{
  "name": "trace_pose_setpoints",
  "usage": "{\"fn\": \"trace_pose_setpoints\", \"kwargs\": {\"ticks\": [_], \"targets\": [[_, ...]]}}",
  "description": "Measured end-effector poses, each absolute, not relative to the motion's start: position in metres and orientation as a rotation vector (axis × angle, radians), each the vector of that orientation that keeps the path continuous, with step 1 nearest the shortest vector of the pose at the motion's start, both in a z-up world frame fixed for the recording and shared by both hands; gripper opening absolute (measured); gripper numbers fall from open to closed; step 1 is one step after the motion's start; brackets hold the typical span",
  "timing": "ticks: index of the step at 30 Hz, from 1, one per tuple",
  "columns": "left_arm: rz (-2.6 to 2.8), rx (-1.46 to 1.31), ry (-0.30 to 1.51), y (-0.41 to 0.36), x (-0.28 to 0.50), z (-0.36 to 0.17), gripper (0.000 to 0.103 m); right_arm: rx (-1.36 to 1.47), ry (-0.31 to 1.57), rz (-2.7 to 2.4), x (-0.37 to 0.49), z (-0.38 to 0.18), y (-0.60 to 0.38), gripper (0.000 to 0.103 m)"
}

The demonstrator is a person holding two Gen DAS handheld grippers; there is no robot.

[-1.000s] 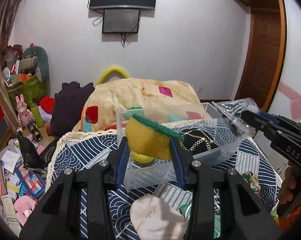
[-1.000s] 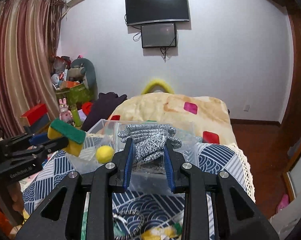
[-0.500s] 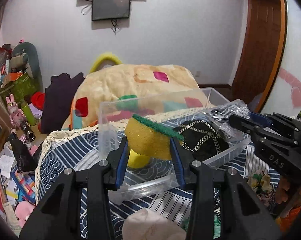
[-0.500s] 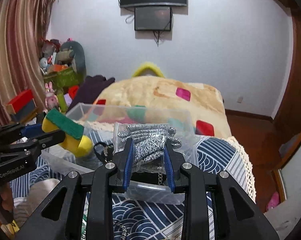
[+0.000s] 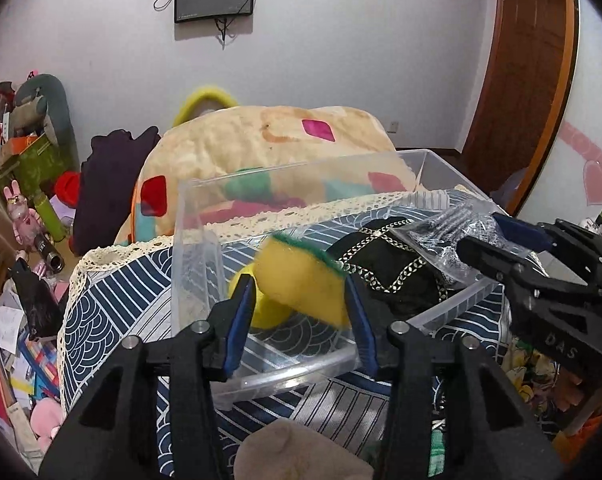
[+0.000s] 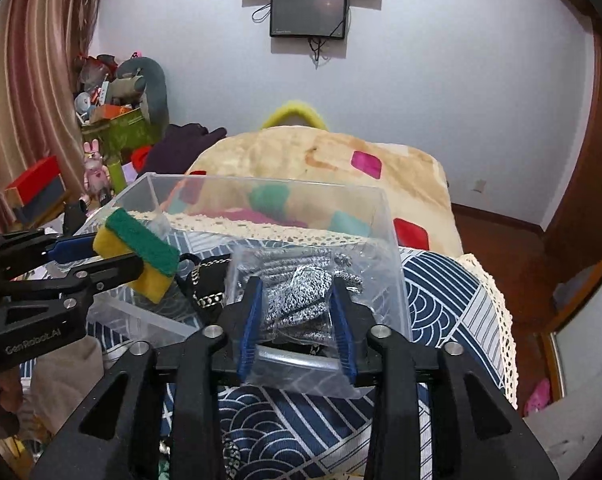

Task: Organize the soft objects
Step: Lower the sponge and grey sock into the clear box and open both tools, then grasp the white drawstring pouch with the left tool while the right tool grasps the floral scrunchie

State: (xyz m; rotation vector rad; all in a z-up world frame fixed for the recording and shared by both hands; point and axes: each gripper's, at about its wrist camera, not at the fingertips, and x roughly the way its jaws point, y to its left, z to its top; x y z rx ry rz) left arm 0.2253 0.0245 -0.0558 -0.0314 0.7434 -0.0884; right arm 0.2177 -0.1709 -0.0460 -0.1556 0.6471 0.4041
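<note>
1. My left gripper (image 5: 299, 312) has just been opening; the yellow sponge (image 5: 301, 280) sits loosely between its spread jaws, over the clear bin (image 5: 197, 264), left end.
2. My right gripper (image 6: 299, 320) has just been opening; the bagged grey cloth (image 6: 301, 300) lies between its spread jaws at the bin's near rim.

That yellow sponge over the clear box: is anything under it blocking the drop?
Nothing visibly blocks it. The sponge sits between the left gripper's jaws, which have just been opening, above the box. Below lie a yellow ball and bare floor; the black pouch is beside it.
</note>
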Motion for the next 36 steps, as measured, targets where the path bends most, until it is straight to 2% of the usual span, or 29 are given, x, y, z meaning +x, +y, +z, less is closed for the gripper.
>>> {"fn": "trace_pose_setpoints", "kwargs": {"ticks": [3,9,11,13,17,22,28,36], "targets": [[-0.093,-0.03,0.736,0.025,0.221,-0.053,0.057,-0.164,0.623,0.394,0.213,-0.044,-0.169,0.053],[-0.085,-0.006,0.691,0.023,0.204,-0.038,0.062,-0.171,0.584,0.404,0.203,-0.032,-0.171,0.053],[-0.083,0.001,0.674,0.023,0.196,-0.032,0.066,-0.167,0.569,0.406,0.2,-0.029,-0.172,0.053],[-0.081,0.001,0.648,0.024,0.187,-0.023,0.074,-0.159,0.553,0.411,0.196,-0.023,-0.175,0.056],[-0.093,-0.009,0.599,0.024,0.165,-0.009,0.078,-0.136,0.518,0.426,0.184,-0.013,-0.18,0.069],[-0.094,-0.009,0.549,0.022,0.138,0.002,0.092,-0.135,0.462,0.423,0.169,-0.002,-0.183,0.07],[-0.089,-0.042,0.551,0.027,0.114,-0.001,0.097,-0.129,0.442,0.425,0.148,-0.001,-0.191,0.071],[-0.047,-0.037,0.589,0.031,0.096,-0.024,0.097,-0.131,0.496,0.416,0.136,-0.02,-0.198,0.072]]}}
